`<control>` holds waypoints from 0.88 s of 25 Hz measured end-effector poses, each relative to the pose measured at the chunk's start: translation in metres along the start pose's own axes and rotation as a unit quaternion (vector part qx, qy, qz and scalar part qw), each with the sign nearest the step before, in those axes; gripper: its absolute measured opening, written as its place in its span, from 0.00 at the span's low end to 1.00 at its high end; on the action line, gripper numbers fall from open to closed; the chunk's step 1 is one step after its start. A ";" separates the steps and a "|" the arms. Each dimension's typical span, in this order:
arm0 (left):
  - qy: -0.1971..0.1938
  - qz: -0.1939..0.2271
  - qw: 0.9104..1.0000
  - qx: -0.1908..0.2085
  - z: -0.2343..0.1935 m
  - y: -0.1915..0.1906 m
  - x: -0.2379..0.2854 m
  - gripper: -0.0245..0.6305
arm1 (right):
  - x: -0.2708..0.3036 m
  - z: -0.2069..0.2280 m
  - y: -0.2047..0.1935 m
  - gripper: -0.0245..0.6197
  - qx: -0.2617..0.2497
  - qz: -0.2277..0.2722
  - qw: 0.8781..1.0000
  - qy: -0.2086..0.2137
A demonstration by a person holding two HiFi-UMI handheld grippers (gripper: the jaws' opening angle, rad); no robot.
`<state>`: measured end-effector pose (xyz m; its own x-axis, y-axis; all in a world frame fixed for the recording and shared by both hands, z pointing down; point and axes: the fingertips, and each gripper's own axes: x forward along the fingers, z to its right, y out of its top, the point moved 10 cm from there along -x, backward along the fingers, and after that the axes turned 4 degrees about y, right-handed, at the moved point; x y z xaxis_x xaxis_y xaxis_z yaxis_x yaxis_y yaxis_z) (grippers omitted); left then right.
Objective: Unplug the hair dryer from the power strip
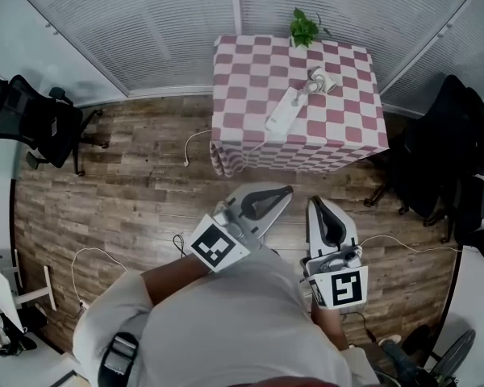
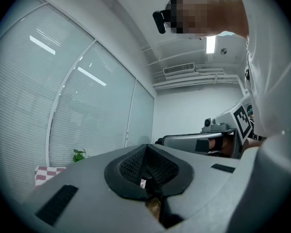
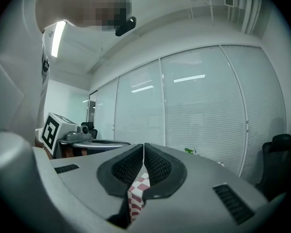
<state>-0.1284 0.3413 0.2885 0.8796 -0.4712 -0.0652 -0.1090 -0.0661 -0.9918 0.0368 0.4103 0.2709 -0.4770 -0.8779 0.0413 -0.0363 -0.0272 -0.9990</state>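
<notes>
Nearest, on the near side of the table (image 1: 250, 79), the person holds both tools level above the wooden floor (image 1: 105, 192). The left gripper (image 1: 286, 190) has its jaws pressed together with nothing between them. Just beside it, the right gripper (image 1: 315, 201) is likewise closed and empty. Both point toward the table, well short of it. A pink and white checked cloth covers the table. On it a white power strip (image 1: 280, 115) lies at a slant, and the hair dryer (image 1: 319, 81) rests at the strip's far end. Whether its plug sits in the strip is too small to tell. A green plant (image 1: 304, 29) stands at the table's far edge, against the blinds (image 1: 169, 22).
</notes>
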 end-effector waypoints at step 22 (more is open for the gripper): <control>-0.016 -0.004 1.000 -0.012 -0.145 0.012 0.066 0.08 | 0.149 0.065 0.011 0.09 -0.008 -0.012 1.000 -0.002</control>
<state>-0.1393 0.1821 0.2877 0.8946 -0.4425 -0.0618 -0.1136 -0.0915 -0.9893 0.0223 0.2484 0.2651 -0.4724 -0.8789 0.0657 -0.0616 -0.0415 -0.9972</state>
